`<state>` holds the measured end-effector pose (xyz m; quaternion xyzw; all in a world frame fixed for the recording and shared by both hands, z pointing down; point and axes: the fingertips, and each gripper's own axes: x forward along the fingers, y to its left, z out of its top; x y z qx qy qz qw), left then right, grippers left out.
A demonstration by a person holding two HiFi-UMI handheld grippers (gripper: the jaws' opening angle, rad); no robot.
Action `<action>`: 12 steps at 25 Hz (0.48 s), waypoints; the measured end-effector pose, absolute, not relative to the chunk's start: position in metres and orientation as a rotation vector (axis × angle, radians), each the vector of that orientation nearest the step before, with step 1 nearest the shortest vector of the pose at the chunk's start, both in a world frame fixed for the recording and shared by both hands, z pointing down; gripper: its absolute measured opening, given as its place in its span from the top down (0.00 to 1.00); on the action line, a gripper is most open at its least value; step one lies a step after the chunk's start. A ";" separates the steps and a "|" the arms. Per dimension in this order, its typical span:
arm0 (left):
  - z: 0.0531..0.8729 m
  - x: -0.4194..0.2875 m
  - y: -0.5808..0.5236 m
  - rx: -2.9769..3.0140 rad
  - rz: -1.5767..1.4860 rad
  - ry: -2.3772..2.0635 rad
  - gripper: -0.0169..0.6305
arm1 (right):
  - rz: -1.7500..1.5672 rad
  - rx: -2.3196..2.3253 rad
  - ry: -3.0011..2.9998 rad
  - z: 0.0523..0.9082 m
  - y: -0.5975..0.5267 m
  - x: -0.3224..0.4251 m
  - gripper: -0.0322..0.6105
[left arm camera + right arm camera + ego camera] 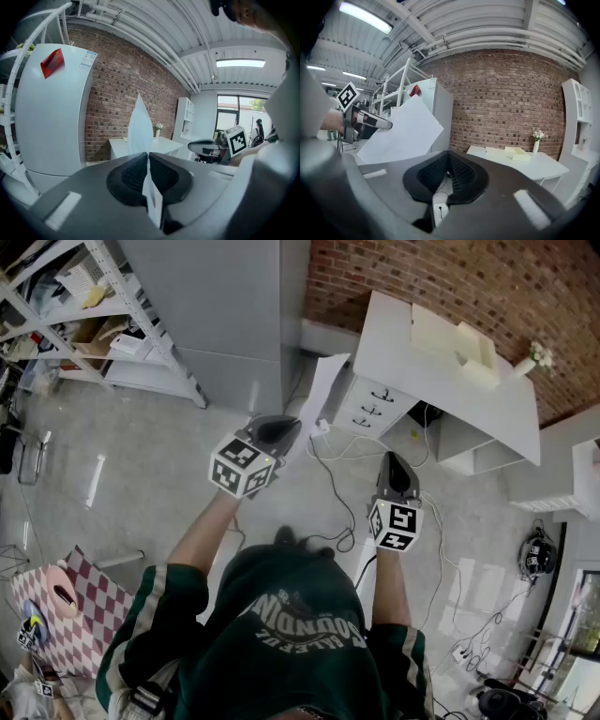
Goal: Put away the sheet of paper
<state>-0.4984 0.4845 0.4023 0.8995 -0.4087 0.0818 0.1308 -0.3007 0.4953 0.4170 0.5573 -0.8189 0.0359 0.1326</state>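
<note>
Grey fridge fills top centre of head view. To its right, white surface w/ drawers against the brick wall. Metal shelving rack top left, partly cut off by frame edge.

Sheet of paper is in the air betw. fridge and drawers, standing on edge. Long axis runs from left gripper away and up toward the surface. Head view shows only a narrow sliver. In left gripper view it's nearly edge-on, a thin pointed blade. Right gripper view shows its flat face, tilted, one corner up-right. Its near end is hidden inside the pads.

Left gripper is pinching the sheet's near end, pads pressed on it. Right gripper sits well apart to the right; pads meet at the tip, nothing betw. them.

Both forearms reach fwd, grippers roughly level, noses dipped slightly.
</note>
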 end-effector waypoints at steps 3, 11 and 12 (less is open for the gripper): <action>0.403 -0.501 0.479 2.616 0.235 -1.186 0.96 | 0.151 1.593 -2.420 0.420 0.493 -0.305 0.95; 0.406 -0.507 0.468 2.628 0.225 -1.140 0.96 | 0.174 1.625 -2.374 0.425 0.489 -0.311 0.95; 0.407 -0.507 0.467 2.632 0.227 -1.130 0.96 | 0.180 1.638 -2.365 0.425 0.489 -0.311 0.95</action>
